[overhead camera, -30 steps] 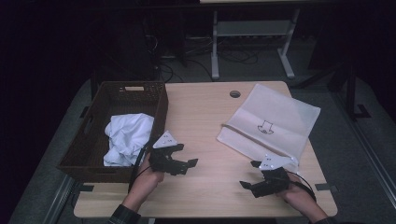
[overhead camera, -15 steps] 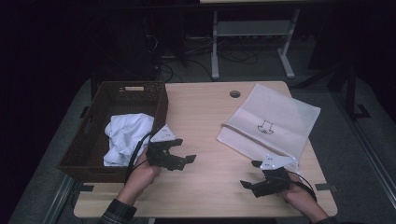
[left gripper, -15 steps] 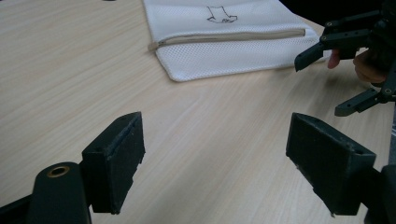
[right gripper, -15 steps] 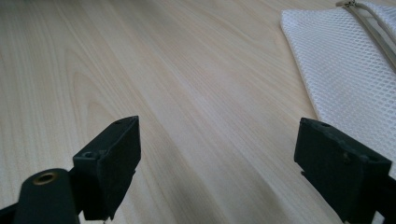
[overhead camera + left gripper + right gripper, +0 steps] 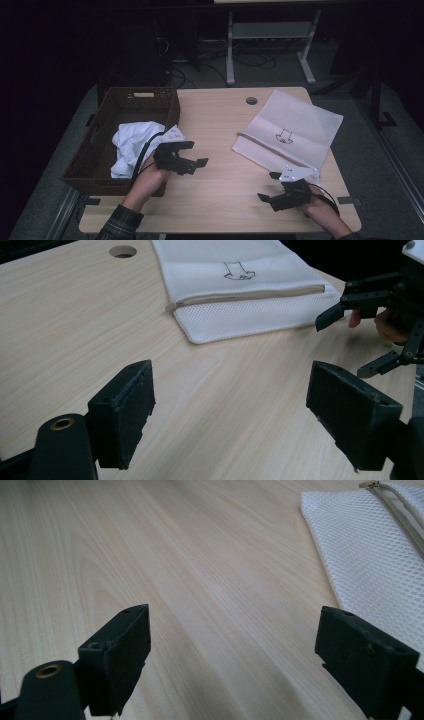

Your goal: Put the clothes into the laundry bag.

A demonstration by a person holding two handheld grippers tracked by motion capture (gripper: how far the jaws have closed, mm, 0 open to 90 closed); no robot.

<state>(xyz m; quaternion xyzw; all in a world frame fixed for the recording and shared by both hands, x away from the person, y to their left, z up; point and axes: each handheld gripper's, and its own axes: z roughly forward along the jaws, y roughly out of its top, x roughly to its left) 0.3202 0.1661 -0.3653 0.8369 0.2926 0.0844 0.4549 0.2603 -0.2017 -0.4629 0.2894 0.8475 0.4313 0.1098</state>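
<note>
Mesh laundry bag (image 5: 292, 127): lies flat and zipped on the table, ahead of my right fingers and well across from my left ones; its near corner is just beyond my right gripper.
Zipper (image 5: 247, 295): closed, running along the bag's near edge; the pull end sits at (image 5: 370, 485), up and to the right of my right fingers.
White garment (image 5: 132, 145): crumpled in the wicker basket (image 5: 100, 130), just behind and beside my left gripper, not in my grasp.
Left gripper (image 5: 187, 155): fingers spread wide, nothing between them, held just over bare table (image 5: 220, 130) beside the basket.
Right gripper (image 5: 272, 187): fingers spread wide, empty, low over the table.
Step in hand, my judgement: approach to the bag to open it for the garment.
How to do it well: right fingers should pin the mesh just beside the zipper end, not on it; left fingers narrow onto the pull tab alone, then draw along the zipper line.
Risk: pinching both mesh layers would drag the whole bag.
</note>
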